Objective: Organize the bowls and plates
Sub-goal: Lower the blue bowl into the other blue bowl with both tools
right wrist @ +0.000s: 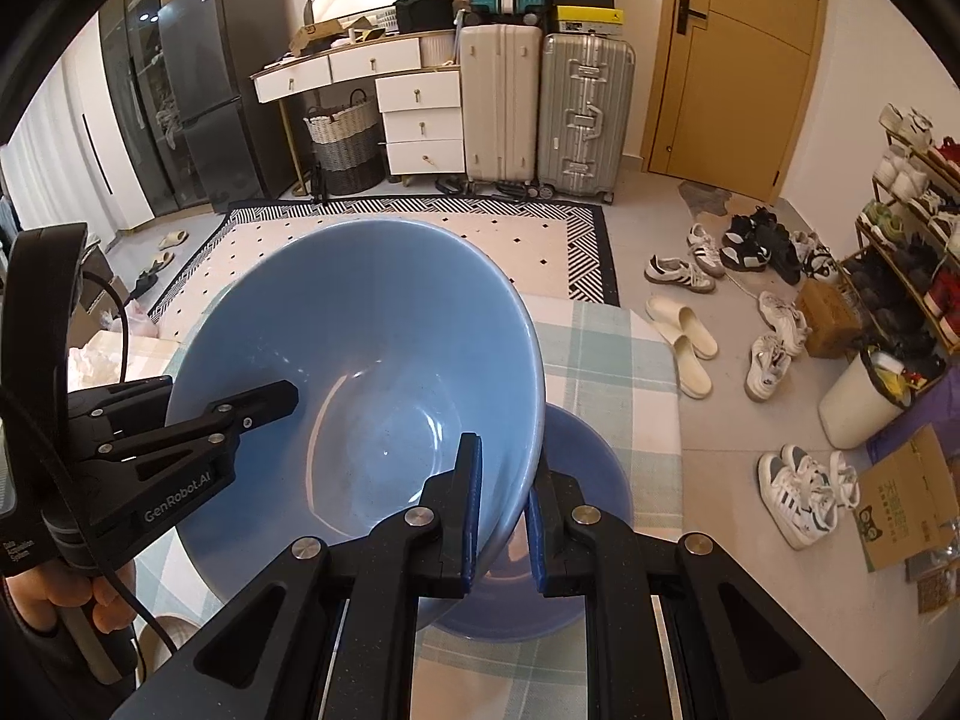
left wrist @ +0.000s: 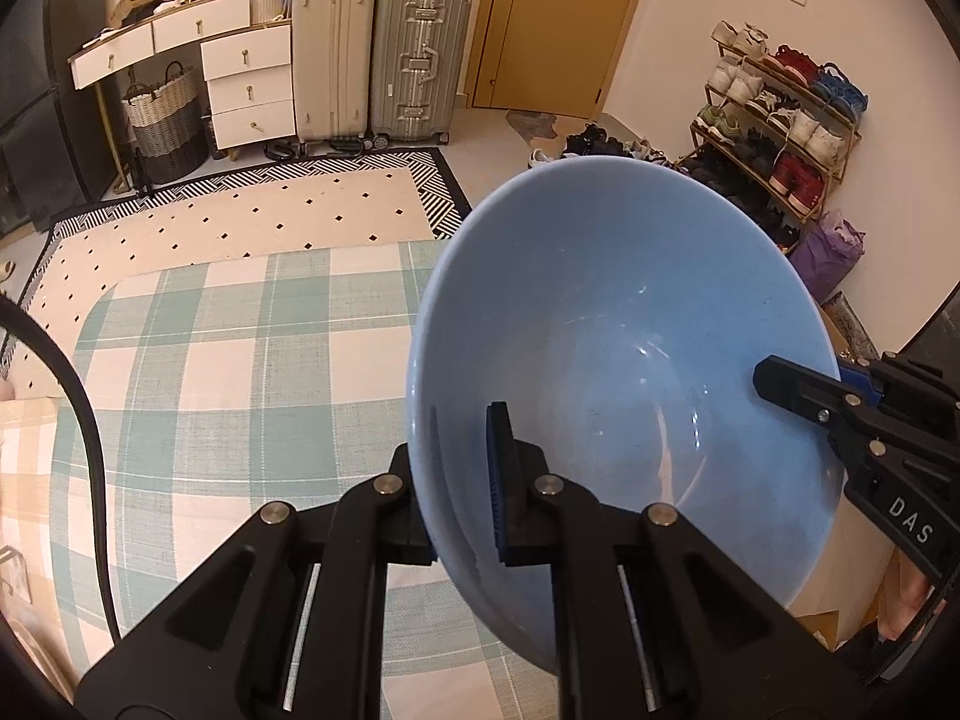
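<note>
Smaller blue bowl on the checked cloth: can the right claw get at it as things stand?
Probably not yet. The right claw is shut on the rim of the large blue ceramic bowl, which the left claw also grips and which hangs over the smaller blue bowl.

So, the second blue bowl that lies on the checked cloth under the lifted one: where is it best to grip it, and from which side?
Probably at the rim. The lower blue ceramic bowl sits upright on the green checked tablecloth, mouth up, its thin right rim exposed. Come from above on that right side, one finger inside the wall, one outside; the lifted large blue bowl covers the left.
</note>
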A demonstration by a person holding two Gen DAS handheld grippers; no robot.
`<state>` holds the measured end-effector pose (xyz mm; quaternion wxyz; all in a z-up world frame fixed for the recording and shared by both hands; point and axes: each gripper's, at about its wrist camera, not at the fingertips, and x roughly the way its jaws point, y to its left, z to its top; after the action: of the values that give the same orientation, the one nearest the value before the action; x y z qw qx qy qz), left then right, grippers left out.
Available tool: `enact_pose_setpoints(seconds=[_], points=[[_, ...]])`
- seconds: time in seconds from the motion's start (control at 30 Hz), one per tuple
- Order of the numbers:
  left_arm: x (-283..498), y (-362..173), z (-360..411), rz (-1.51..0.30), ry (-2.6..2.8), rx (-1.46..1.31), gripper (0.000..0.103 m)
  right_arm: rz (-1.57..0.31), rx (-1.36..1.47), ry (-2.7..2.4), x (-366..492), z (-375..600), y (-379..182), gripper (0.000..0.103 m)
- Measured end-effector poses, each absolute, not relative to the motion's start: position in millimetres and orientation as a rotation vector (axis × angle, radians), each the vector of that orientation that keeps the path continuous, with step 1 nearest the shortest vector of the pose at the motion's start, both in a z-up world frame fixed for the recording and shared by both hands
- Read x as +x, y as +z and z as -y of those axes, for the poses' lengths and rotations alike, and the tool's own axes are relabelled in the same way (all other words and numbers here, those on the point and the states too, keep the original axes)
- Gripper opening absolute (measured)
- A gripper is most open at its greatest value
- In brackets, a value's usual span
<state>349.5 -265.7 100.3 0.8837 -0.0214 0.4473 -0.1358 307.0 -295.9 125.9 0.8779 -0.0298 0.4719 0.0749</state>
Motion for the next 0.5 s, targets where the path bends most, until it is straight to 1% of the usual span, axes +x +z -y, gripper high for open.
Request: enact_pose_setpoints(seconds=[0.5], points=[[361, 73, 315, -0.985, -0.302, 0.014, 0.008, -1.018, -0.022, 0.112, 304, 330, 100, 0.013]])
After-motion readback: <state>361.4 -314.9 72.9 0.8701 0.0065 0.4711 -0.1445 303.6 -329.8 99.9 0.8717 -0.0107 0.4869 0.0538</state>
